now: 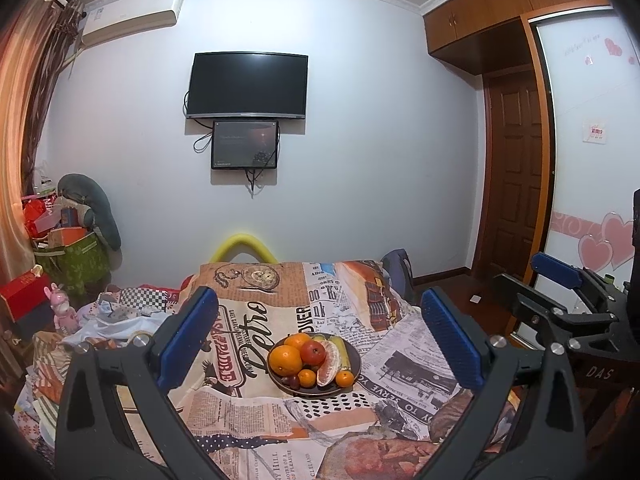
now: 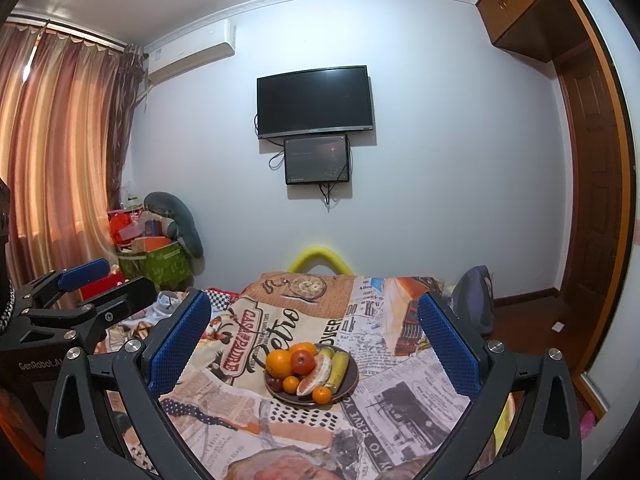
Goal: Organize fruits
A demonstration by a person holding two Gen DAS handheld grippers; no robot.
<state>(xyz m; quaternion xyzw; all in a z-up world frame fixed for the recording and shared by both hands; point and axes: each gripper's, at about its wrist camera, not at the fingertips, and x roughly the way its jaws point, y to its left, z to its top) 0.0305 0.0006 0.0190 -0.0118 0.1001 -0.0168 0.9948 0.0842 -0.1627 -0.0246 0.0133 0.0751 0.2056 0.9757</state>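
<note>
Jaws: both pairs stand wide apart and hold nothing; the left gripper (image 1: 320, 336) and the right gripper (image 2: 316, 340) hang above the near end of the table, side by side.

Fruit: all of it sits heaped on one dark plate (image 1: 354, 364) on the patterned cloth (image 1: 248, 412). I can pick out a large orange (image 1: 285, 359), a red apple (image 1: 313, 353), a peeled grapefruit segment (image 1: 329, 363), a banana (image 2: 337, 367), a few small mandarins and some dark grapes (image 1: 291, 380).

Direction: the plate lies straight ahead of and below both grippers, framed between each one's blue pads.

Long axis: the banana and the grapefruit segment run roughly away from the grippers, tilted a little, on the plate's right half; the round fruit crowds the left half.

Nearer hand: hard to call. The plate looks about equally far from both, so the banana side would suit the right and the big orange the left, in my judgement.

Stage: a full plate fits fruit already gathered there, or a pile waiting to be sorted out. I cannot tell which.

Elsewhere: no loose fruit shows on the cloth.
</note>
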